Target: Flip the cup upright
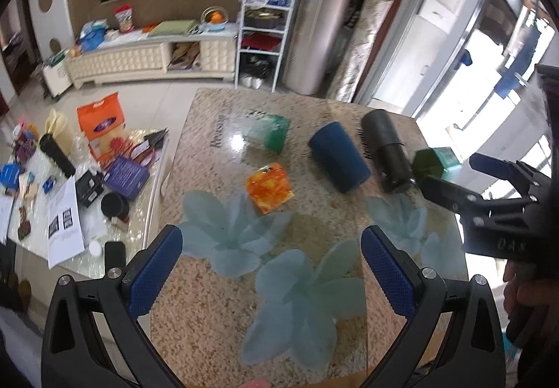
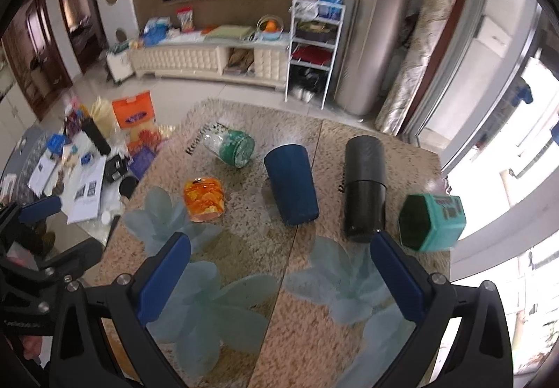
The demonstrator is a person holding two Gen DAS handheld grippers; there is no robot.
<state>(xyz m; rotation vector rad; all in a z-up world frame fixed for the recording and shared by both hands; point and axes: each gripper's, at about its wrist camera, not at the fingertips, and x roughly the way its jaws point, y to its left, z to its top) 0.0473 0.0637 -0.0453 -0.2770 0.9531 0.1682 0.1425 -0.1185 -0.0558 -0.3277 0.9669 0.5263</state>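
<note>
Several cups lie on their sides on a glass-topped table (image 1: pixel 216 286). A dark blue cup (image 1: pixel 338 157) (image 2: pixel 292 184) lies in the middle. A black tumbler (image 1: pixel 386 150) (image 2: pixel 365 188) lies to its right. A teal hexagonal cup (image 1: pixel 435 162) (image 2: pixel 433 222) lies at the far right. An orange glass cup (image 1: pixel 269 187) (image 2: pixel 204 200) and a green-and-clear cup (image 1: pixel 270 131) (image 2: pixel 232 146) lie to the left. My left gripper (image 1: pixel 271 255) is open and empty above the near table. My right gripper (image 2: pixel 281 262) is open and empty, short of the blue cup and tumbler; in the left wrist view it (image 1: pixel 457 174) sits beside the teal cup.
A lower table (image 1: pixel 80 192) at the left holds papers, boxes, a black mug and an orange bag. A white cabinet (image 2: pixel 209 59), a white shelf rack (image 2: pixel 314 45) and a silver column (image 2: pixel 370 24) stand behind. A bright window is at the right.
</note>
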